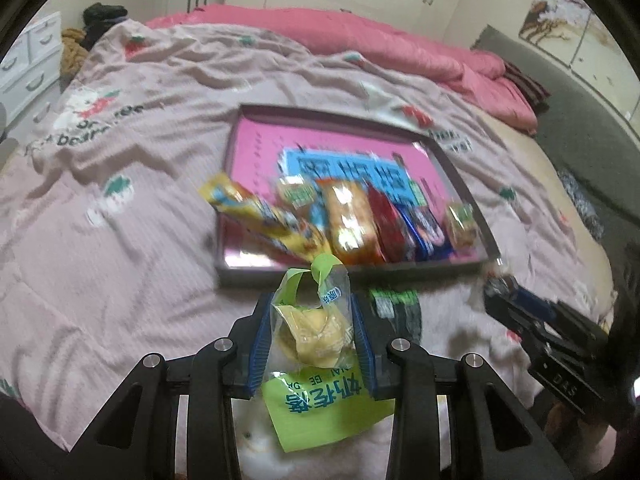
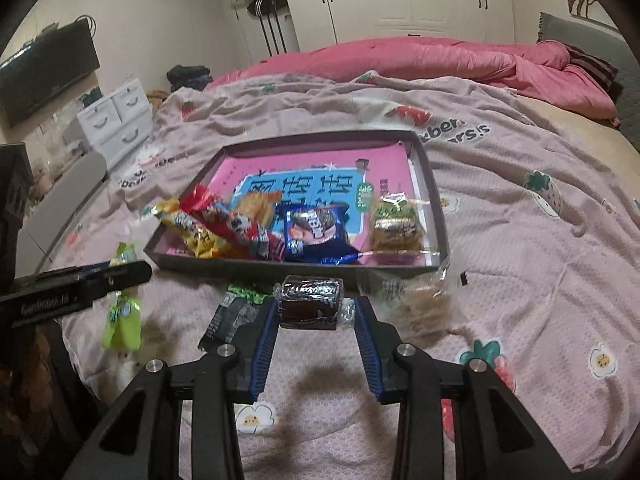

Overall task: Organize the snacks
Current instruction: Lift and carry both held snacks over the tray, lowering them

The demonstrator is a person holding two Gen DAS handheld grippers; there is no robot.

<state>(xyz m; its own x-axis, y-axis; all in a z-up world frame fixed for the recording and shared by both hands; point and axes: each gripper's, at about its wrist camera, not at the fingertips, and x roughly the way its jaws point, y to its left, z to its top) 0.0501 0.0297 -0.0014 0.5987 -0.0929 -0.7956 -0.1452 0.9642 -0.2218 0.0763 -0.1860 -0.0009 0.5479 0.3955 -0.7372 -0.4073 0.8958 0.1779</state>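
I have my left gripper [image 1: 310, 308] closed on a clear-and-green snack packet [image 1: 316, 344] holding a pale yellow pastry; both blue pads press its sides and its green printed end hangs below the fingers. My right gripper [image 2: 316, 304] is clamped on a small dark brown wrapped cake [image 2: 311, 300], held at the fingertips clear of the bedding.

Both held items sit just short of the near wall of the dark grey tray [image 2: 434, 184], which rests on the pink strawberry-print blanket [image 2: 520, 260]. Inside the tray, along its near side, I note a yellow packet [image 1: 260, 216], an orange packet [image 1: 350, 216], a red packet [image 2: 224, 216], a blue biscuit packet [image 2: 316, 232] and a green-labelled oat cake [image 2: 396, 224] at the right end.

Outside the tray, on the blanket near it, lie a black-and-green wrapper [image 2: 232, 316] and a clear-wrapped oat cake [image 2: 416, 300], the latter blurred.
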